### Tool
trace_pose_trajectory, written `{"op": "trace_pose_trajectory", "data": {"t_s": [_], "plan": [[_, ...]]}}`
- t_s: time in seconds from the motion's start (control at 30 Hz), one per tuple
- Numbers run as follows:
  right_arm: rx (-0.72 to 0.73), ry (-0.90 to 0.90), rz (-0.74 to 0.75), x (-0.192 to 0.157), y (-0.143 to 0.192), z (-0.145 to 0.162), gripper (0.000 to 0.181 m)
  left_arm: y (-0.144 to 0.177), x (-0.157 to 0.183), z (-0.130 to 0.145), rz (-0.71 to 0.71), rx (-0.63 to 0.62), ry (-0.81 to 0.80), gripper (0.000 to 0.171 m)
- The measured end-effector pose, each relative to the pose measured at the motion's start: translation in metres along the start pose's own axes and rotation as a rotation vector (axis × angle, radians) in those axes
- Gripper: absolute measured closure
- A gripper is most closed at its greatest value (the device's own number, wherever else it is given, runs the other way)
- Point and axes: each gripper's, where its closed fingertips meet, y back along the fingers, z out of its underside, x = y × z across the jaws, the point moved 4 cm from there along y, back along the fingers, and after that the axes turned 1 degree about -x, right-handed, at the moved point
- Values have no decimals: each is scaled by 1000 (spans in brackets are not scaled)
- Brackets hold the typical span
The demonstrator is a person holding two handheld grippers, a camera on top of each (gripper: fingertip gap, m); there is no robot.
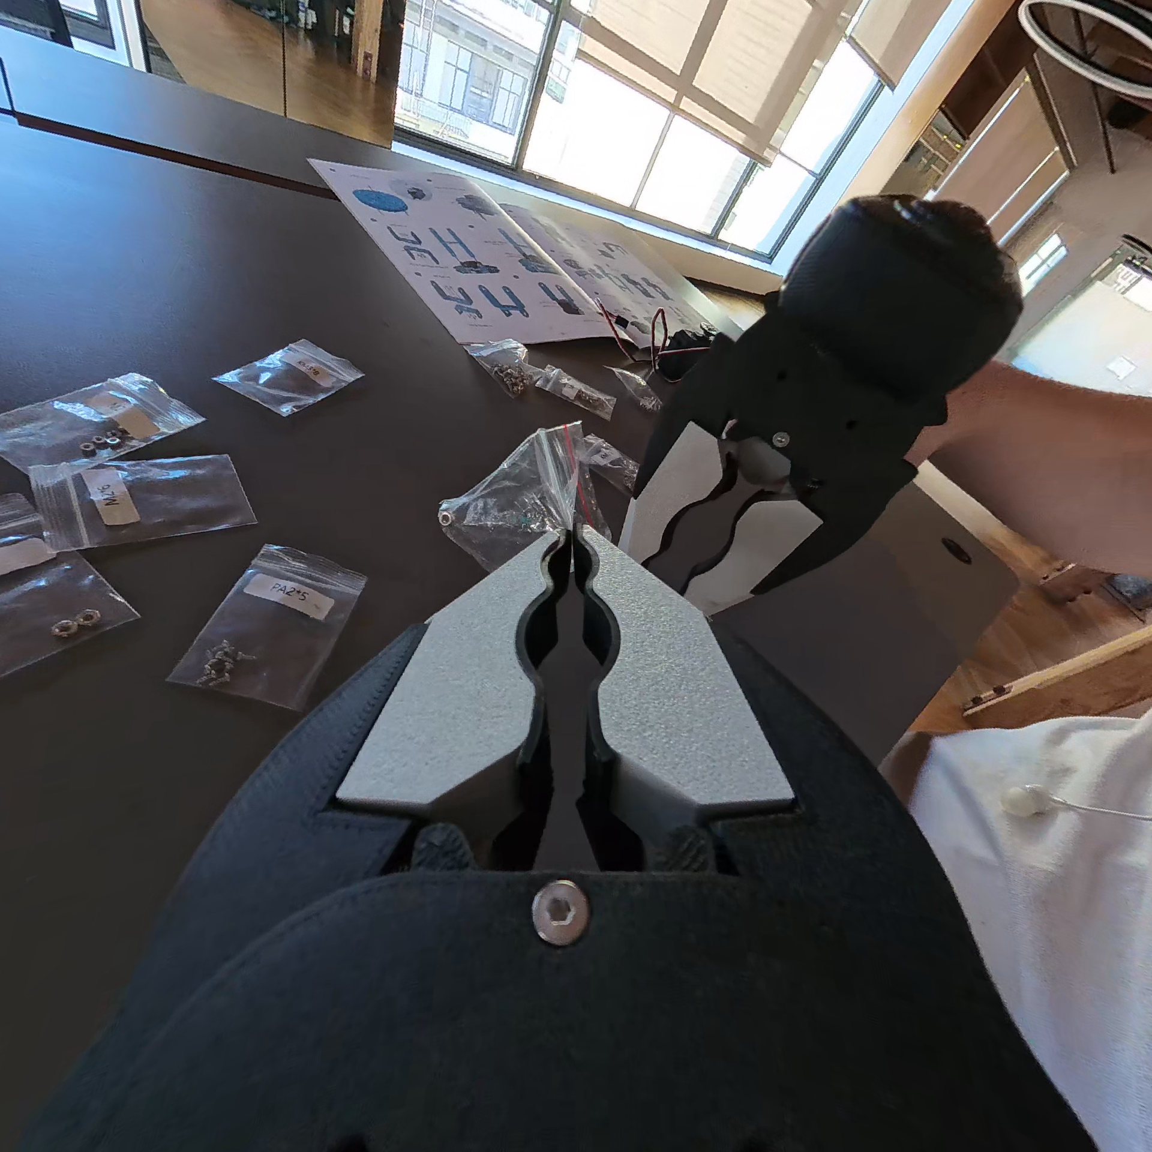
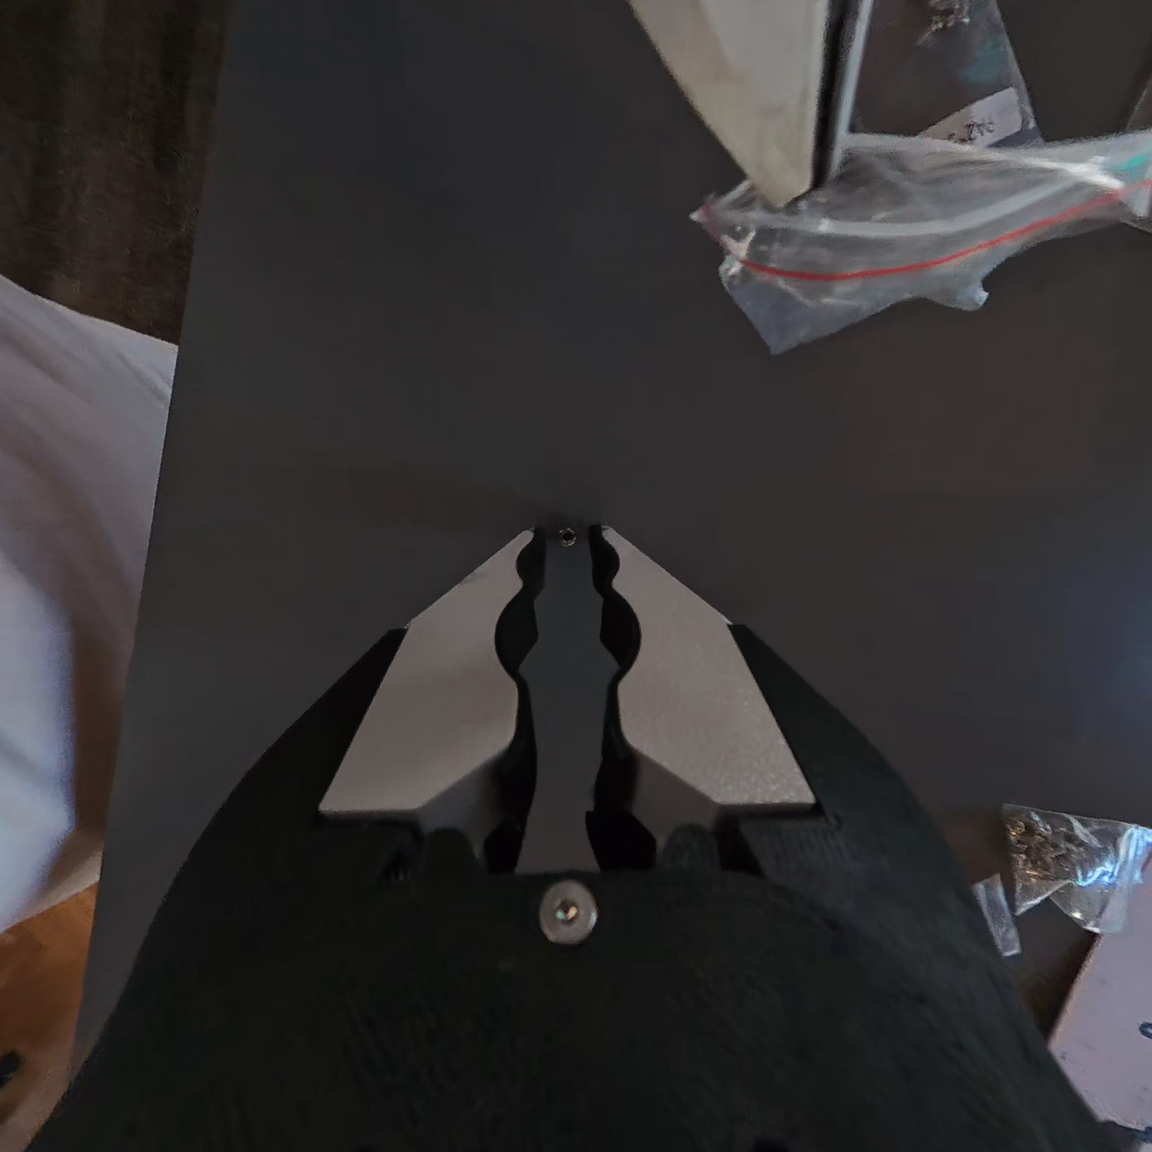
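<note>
My left gripper (image 1: 572,533) is shut on a crumpled clear zip bag with a red seal line (image 1: 517,492) and pinches its edge just above the dark table (image 1: 312,299). The bag holds small metal parts. In the right wrist view the same bag (image 2: 873,262) hangs from the left gripper's pale fingers (image 2: 748,93) at the top right. My right gripper (image 2: 566,537) points down at the table with its jaws a little apart. A tiny metal nut (image 2: 566,535) lies between the fingertips, which do not visibly touch it. The right gripper (image 1: 670,576) also shows in the left wrist view, just right of the bag.
Several small labelled zip bags (image 1: 268,623) of screws and nuts lie on the left of the table. A printed instruction sheet (image 1: 486,262) and a small black part with red wires (image 1: 673,355) lie at the back. The table edge (image 2: 168,436) and a white-clothed person are close by. One gripper's finger ends stand about 10 cm off the other's.
</note>
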Motion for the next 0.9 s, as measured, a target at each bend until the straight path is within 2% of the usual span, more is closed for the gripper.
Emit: {"op": "trace_pose_trajectory", "data": {"t_s": [0.37,0.5,0.73,0.9], "plan": [[-16,-24,-2,0,-1,1,176,0,1,1,-5,-7,-3,171],[12,3,48,0,4,2,177,-2,0,5,-5,-25,4,171],[408,17,247,3,74,-43,177,-11,7,9,28,-55,13,171],[367,44,346,18,71,-38,177,-18,15,7,70,-56,9,171]]}}
